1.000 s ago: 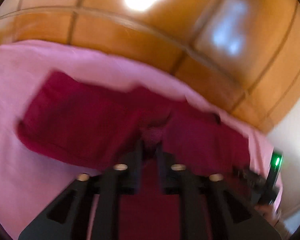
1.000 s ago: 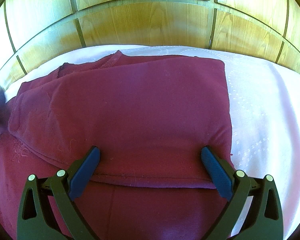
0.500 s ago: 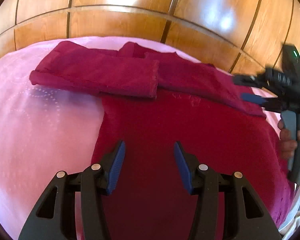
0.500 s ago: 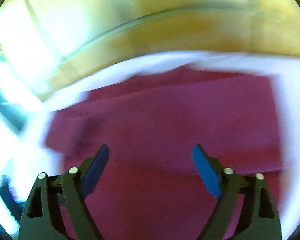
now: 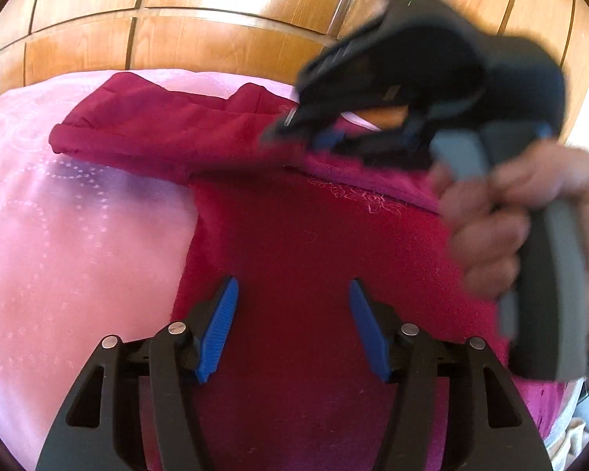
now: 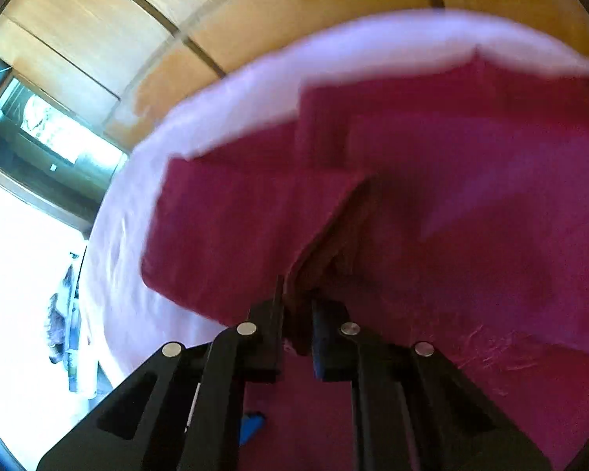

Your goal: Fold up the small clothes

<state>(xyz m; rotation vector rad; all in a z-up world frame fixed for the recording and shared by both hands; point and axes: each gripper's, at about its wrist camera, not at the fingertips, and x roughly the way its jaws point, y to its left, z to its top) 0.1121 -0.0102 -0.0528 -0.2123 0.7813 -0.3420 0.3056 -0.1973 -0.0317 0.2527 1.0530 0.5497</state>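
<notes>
Right gripper (image 6: 296,327) now clenched on fold of crimson garment (image 6: 471,204), having been wide before; left gripper (image 5: 292,327) opening, nothing pinched. Next fold judged begun.

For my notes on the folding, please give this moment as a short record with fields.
garment: dark red garment, partly folded, on a pink bedcover
left gripper: fingers apart and opening, above the cloth, nothing pinched
right gripper: shut on a fold of the cloth
right hand: holds its gripper's handle
background: wooden panels
</notes>
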